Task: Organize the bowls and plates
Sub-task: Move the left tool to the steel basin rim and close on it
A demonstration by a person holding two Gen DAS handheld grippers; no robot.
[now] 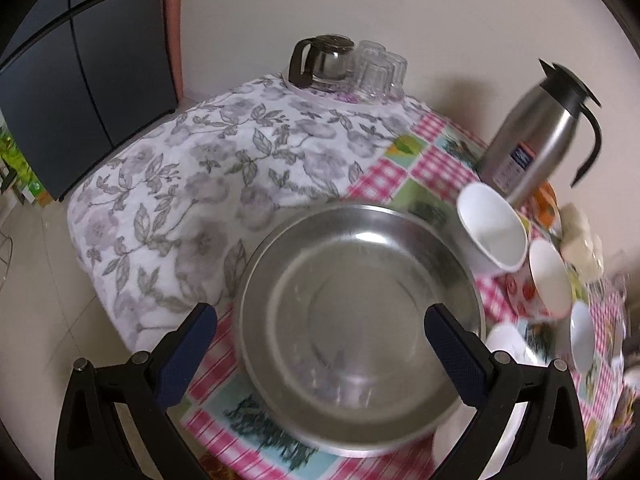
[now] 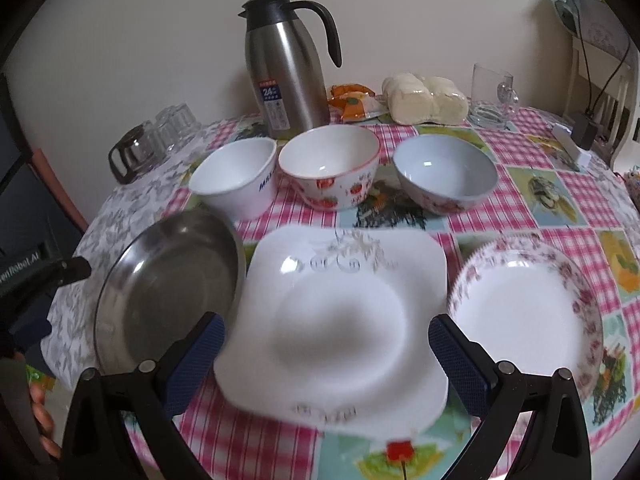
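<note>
Left view: steel plate [image 1: 360, 328] blurred, its near rim cut off behind the spread fingers of the left gripper [image 1: 320, 344]; bowls at right edge smeared. Right gripper [image 2: 326, 354] released too, over the square plate [image 2: 340, 320], possibly not touching. Steel plate left, floral plate [image 2: 528, 312] right, three bowls [image 2: 328, 168] farther.

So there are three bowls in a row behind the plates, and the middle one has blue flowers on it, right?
Almost. Three bowls do sit in a row behind the plates, but the middle bowl has red strawberries on it, not blue flowers. The right wrist view shows this.
</note>
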